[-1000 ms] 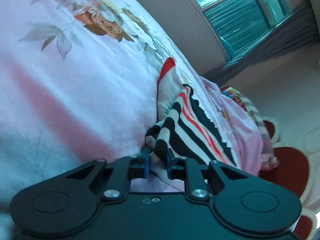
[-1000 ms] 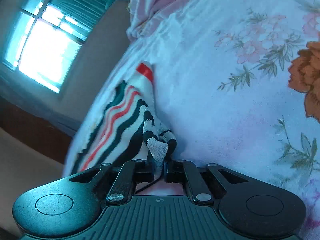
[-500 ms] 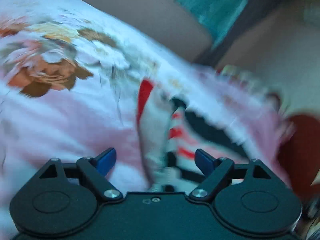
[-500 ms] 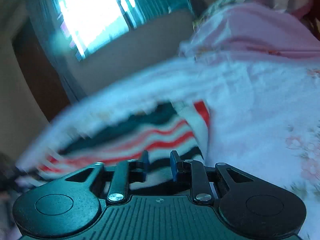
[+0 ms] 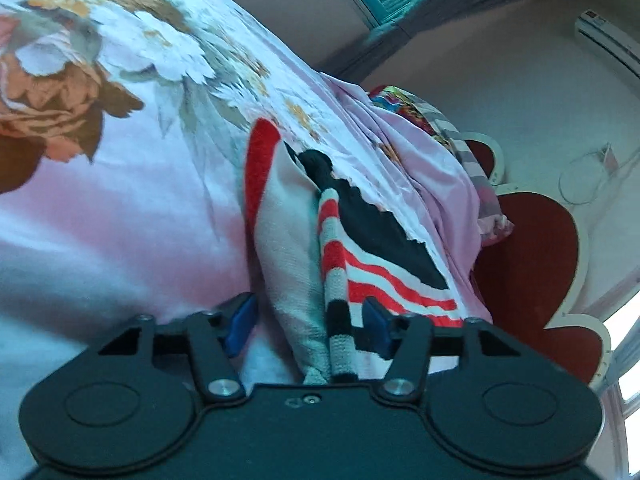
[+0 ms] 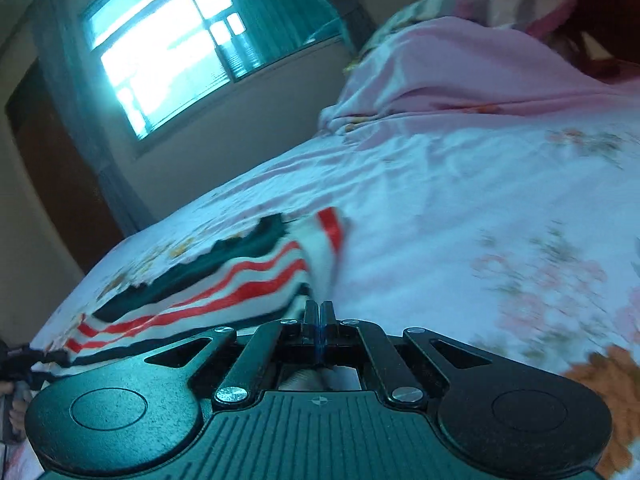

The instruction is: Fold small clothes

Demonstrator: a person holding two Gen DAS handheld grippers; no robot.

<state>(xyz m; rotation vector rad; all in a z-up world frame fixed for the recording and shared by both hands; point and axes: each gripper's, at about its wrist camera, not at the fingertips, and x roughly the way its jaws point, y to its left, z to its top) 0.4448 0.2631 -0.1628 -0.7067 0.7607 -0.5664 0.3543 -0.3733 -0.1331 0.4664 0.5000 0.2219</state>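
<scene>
Floral pink bedsheet (image 5: 120, 208) carries a striped garment (image 5: 360, 248) near the bed's edge.
Left hand-held gripper (image 5: 308, 322) is closing around the garment's bunched end without pressing it; right hand-held gripper (image 6: 319, 316) is pressed together, empty.

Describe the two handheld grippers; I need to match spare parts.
Both are black: two round discs, angled link arms with silver screws. The left gripper has blue finger pads and a smooth body; the right gripper has a ribbed body.
</scene>
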